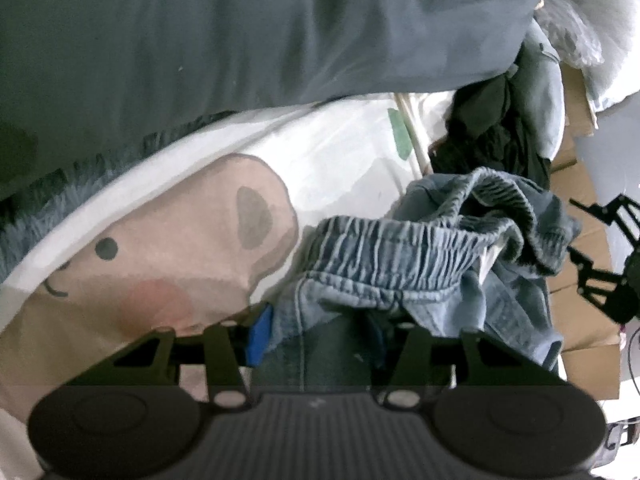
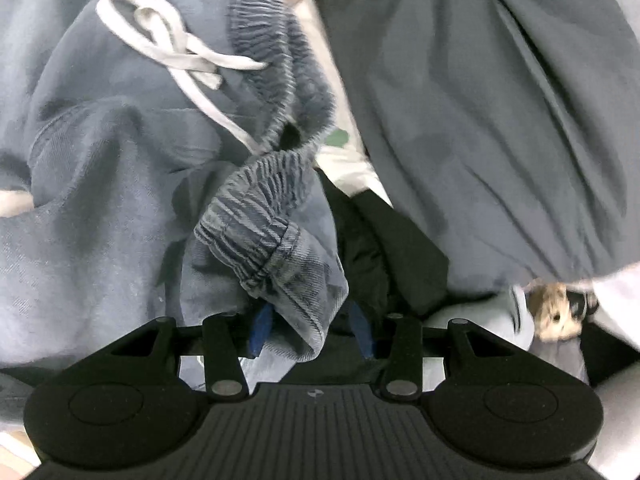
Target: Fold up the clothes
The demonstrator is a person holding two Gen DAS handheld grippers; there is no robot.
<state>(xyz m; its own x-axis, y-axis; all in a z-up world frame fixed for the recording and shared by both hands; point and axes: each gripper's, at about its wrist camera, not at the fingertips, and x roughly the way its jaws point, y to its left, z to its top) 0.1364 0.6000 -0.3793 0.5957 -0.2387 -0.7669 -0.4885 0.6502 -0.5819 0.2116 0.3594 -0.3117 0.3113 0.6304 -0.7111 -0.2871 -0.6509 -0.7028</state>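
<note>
Both grippers have hold of the faded blue denim shorts with a gathered elastic waistband (image 1: 400, 252), which hang bunched above a white bedsheet printed with a pink cartoon face (image 1: 180, 248). The left gripper (image 1: 316, 332) is clamped on denim just below the waistband, blue pads pressed in from either side. The right gripper (image 2: 312, 328) pinches a folded-over stretch of the waistband, cloth spilling down between its fingers. A white flat drawstring (image 2: 180, 52) loops across the front of the shorts. A large slate-grey quilt (image 1: 260, 28) lies behind, with a dark pile of black clothing (image 1: 492, 132) and brown cardboard boxes (image 1: 580, 184) to the right.
</note>
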